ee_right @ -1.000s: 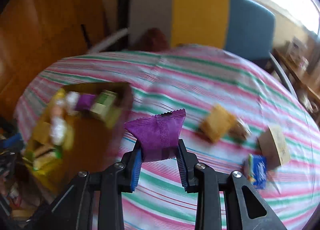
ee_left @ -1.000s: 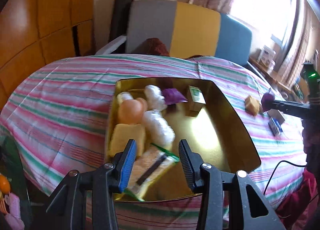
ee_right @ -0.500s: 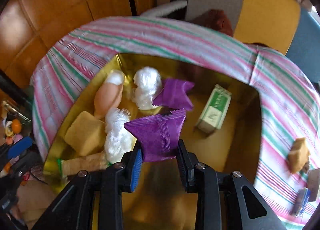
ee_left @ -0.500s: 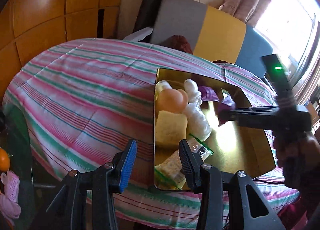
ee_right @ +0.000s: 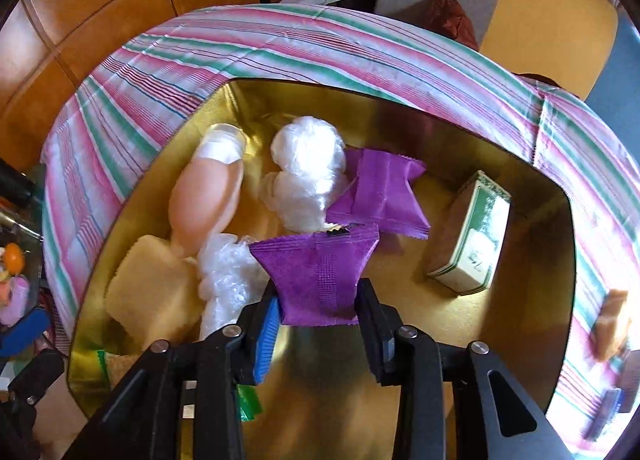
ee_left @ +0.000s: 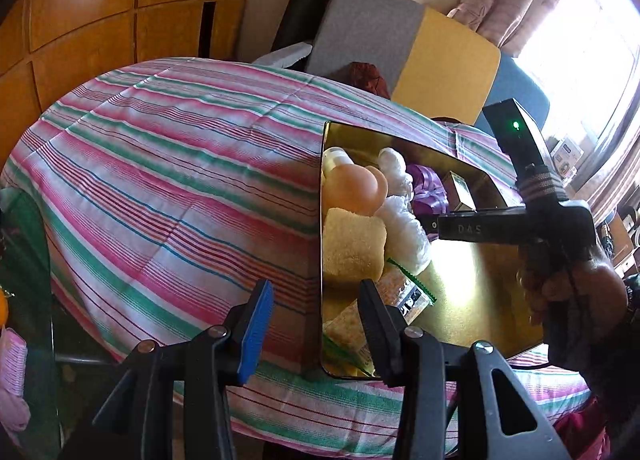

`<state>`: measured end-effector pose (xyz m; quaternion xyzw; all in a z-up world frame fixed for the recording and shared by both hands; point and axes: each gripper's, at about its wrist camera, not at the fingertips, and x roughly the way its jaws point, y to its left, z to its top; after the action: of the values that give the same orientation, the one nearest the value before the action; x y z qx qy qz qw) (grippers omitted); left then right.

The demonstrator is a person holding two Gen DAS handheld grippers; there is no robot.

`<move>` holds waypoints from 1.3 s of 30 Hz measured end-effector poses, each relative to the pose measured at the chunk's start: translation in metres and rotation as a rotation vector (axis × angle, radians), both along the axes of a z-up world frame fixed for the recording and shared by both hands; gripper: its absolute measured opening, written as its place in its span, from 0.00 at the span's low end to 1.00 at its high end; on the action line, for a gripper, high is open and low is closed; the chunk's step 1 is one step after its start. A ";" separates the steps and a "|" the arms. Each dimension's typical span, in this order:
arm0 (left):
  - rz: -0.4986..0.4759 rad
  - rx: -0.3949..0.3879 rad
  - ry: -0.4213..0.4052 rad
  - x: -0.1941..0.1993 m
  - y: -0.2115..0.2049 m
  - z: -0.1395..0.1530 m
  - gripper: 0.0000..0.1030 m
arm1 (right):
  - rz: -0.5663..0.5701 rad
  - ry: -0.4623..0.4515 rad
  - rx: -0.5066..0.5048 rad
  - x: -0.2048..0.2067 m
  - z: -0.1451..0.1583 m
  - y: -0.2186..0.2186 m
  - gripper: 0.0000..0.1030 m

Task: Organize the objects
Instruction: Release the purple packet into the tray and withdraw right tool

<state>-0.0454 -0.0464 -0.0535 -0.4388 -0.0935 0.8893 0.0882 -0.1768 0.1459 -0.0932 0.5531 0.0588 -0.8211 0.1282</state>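
A round table with a pink and green striped cloth held a shiny gold tray. Over the tray, the right gripper had a purple packet between its jaws, which had just been opening. In the tray lay another purple packet, a green box, white plastic balls, a yellow sponge and a peach bottle. The left gripper hung open and empty by the tray's edge. Wooden walls stood behind.
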 end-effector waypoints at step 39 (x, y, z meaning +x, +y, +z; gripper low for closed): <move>-0.282 -0.205 0.152 0.027 0.125 0.054 0.48 | -0.479 0.269 -0.041 0.141 0.076 0.277 0.87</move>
<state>-0.0189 0.0790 0.0006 -0.3860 0.0671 0.9035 0.1736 -0.0361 0.4234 -0.0172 0.4344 -0.0737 -0.8952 -0.0675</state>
